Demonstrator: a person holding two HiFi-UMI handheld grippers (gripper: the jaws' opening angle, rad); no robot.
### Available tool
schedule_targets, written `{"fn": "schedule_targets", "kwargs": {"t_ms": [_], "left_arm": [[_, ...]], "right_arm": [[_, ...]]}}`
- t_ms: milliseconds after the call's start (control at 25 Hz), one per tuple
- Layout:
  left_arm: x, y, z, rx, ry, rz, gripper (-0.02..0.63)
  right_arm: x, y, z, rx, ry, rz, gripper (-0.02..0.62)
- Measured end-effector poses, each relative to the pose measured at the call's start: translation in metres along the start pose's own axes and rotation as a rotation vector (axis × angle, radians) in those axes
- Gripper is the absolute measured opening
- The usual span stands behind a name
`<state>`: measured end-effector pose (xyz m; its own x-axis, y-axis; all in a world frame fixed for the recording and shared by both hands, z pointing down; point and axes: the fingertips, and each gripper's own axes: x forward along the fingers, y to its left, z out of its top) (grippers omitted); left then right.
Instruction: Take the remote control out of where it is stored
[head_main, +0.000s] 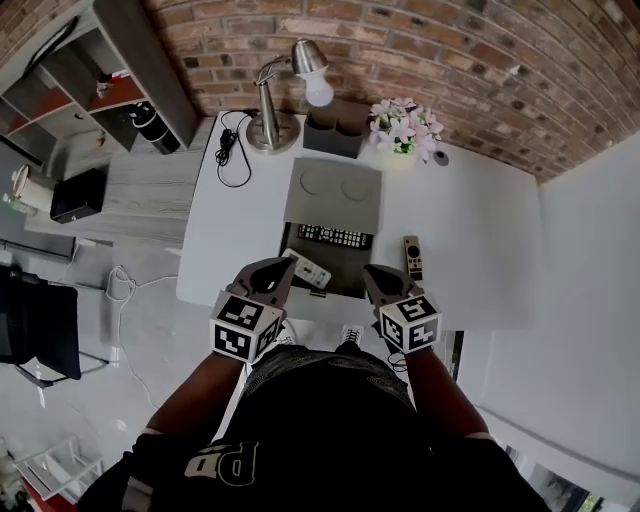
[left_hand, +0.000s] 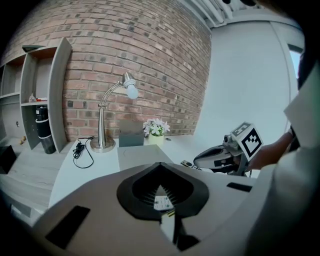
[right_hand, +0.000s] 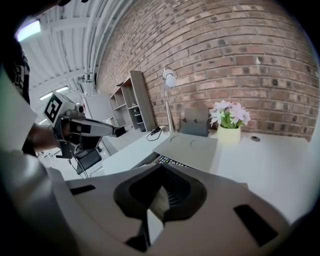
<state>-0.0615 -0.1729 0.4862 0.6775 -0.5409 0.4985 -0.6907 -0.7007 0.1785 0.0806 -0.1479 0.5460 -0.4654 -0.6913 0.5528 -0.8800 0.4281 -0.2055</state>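
Progress was partial: my left claw (head_main: 280, 272) gripped a white remote (head_main: 307, 269) over the open compartment (head_main: 345, 275), where a keyed black remote (head_main: 335, 237) remained. My right claw (head_main: 375, 276) was clenched, empty. A slim black remote (head_main: 412, 257) lay on the bench (head_main: 480, 230).

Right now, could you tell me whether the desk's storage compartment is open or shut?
Open: the gray lid lies clear of the dark recess, where a black remote lies exposed.
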Motion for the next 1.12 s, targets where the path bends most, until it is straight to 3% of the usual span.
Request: {"fn": "schedule_targets", "kwargs": {"t_ms": [200,360,560,760,960,1120], "left_arm": [[-0.007,0.015,-0.009,-0.022,0.005,0.029,0.005],[-0.013,0.021,-0.009,-0.037,-0.021,0.036,0.006],[-0.016,0.024,-0.027,-0.029,0.056,0.022,0.006],[-0.026,0.034,-0.036,-0.027,0.064,0.046,0.006],[-0.037,0.047,-0.042,-0.054,0.058,0.081,0.006],[-0.043,0.056,-0.046,-0.071,0.052,0.101,0.006]], "right_arm": [[0.021,0.021,-0.006,-0.010,0.065,0.056,0.006],[0.039,0.036,-0.012,-0.097,0.127,0.094,0.008],[0.064,0.049,-0.021,-0.195,0.208,0.120,0.008],[0.090,0.059,-0.034,-0.313,0.287,0.138,0.011],[0.116,0.069,-0.045,-0.398,0.366,0.162,0.071],[0.133,0.075,-0.059,-0.444,0.464,0.189,0.161]]}}
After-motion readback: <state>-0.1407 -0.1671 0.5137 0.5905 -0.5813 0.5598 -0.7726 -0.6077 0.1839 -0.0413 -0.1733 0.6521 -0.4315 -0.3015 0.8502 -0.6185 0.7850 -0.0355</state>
